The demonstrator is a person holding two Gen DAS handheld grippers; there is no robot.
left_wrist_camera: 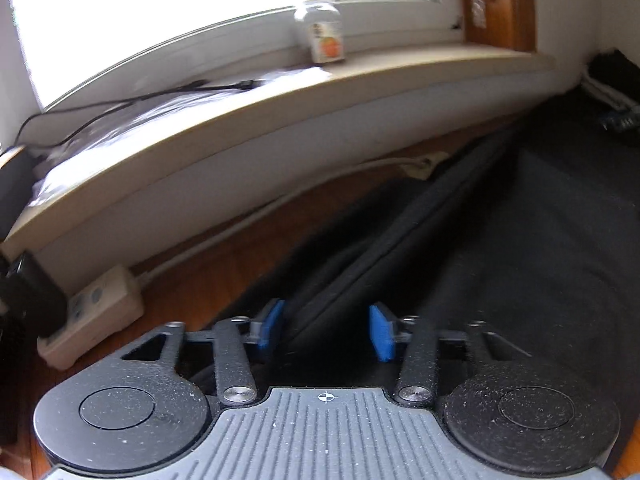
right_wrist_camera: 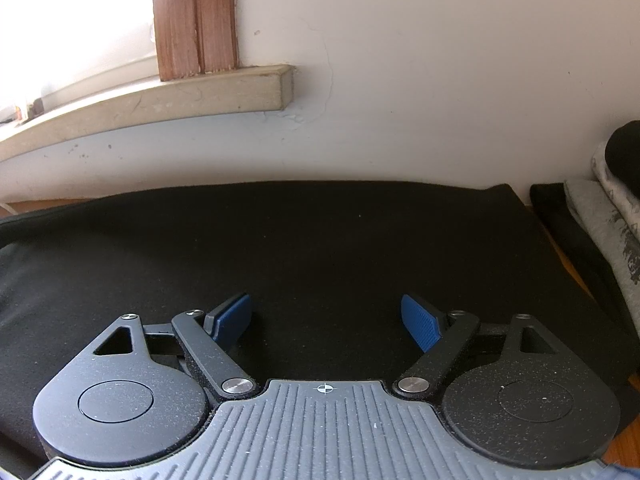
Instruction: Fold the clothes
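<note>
A black garment [left_wrist_camera: 520,232] lies spread on the wooden table, and a thick folded hem or seam [left_wrist_camera: 384,240] runs diagonally across it. My left gripper [left_wrist_camera: 326,330] is open, its blue pads [left_wrist_camera: 270,326] on either side of that seam at the garment's left edge. In the right wrist view the same black garment [right_wrist_camera: 320,240] lies flat and smooth. My right gripper [right_wrist_camera: 326,318] hovers open just over the cloth, with nothing between its blue pads [right_wrist_camera: 420,326].
A white power strip [left_wrist_camera: 96,312] with a black plug sits on the wooden table [left_wrist_camera: 208,280] at left. The window sill [left_wrist_camera: 240,116] carries a jar [left_wrist_camera: 322,32] and a cable. Folded grey and black clothes [right_wrist_camera: 612,232] are stacked at the right by the wall.
</note>
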